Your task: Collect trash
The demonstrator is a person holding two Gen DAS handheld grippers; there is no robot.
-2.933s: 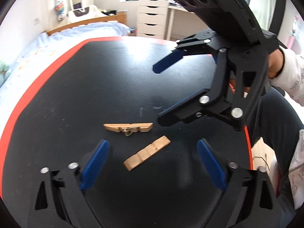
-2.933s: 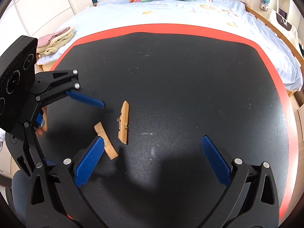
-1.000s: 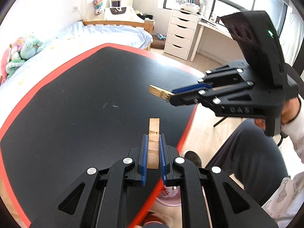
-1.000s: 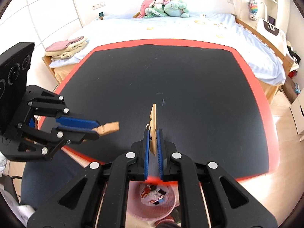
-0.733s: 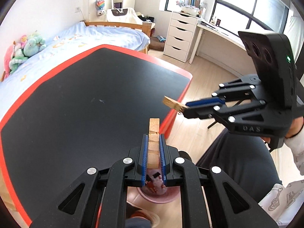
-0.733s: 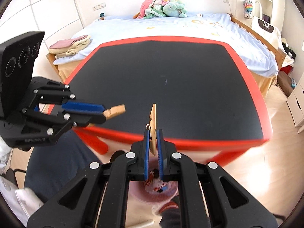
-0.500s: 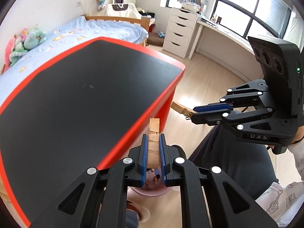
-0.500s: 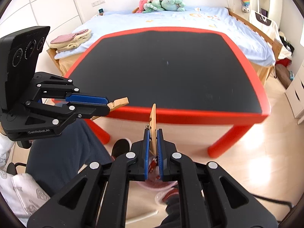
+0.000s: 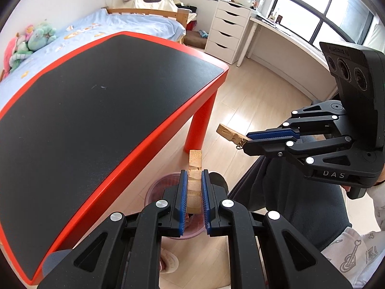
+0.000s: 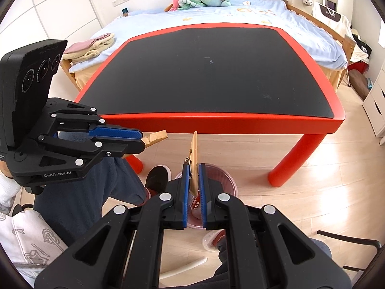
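Observation:
My left gripper (image 9: 194, 180) is shut on a wooden clothespin half (image 9: 195, 168), which also shows in the right wrist view (image 10: 156, 136). My right gripper (image 10: 193, 168) is shut on a wooden clothespin with a metal spring (image 10: 193, 156), which also shows in the left wrist view (image 9: 228, 133). Both grippers are held off the table's near edge, above a pink trash bin (image 10: 223, 177) on the floor. The bin also shows in the left wrist view (image 9: 158, 185), partly hidden behind my fingers. It holds some scraps.
A black table with a red rim (image 10: 216, 120) stands ahead, its red legs (image 10: 293, 159) beside the bin. The person's legs and dark shoe (image 10: 156, 175) are left of the bin. A bed (image 10: 240, 14) lies behind the table and white drawers (image 9: 228, 33) stand on the wooden floor.
Both grippers closed on the clothespin pieces, lifted them off the table and drew back past its near edge. They now hang over the floor bin.

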